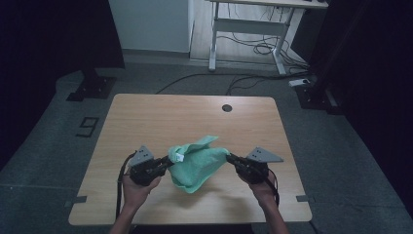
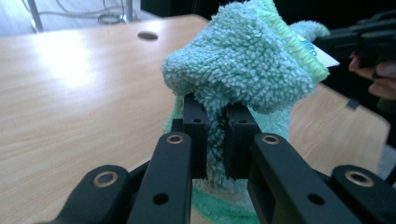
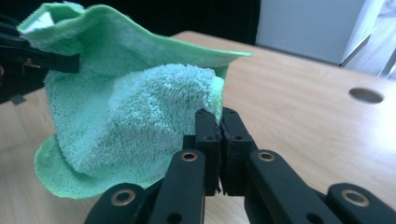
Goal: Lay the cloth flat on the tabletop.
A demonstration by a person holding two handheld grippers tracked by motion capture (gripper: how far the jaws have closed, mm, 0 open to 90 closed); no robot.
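The green cloth (image 1: 197, 163) hangs between the two grippers above the near middle of the table (image 1: 146, 117), its lower fold sagging toward the wood. The left gripper (image 1: 168, 161) is clamped on the cloth's left edge beside a white label (image 1: 179, 157), terry pinched between its pads. The right gripper (image 1: 230, 157) is clamped tight on the cloth's right corner.

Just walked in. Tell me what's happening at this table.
A person holds a two-jaw gripper in each hand and has a green towel pinched from both sides. The left gripper is clamped on a fold of the terry cloth, and the right gripper is shut on the opposite edge. The towel hangs bunched between them, its lower part near or on the wooden table. A white tag shows near the left gripper.
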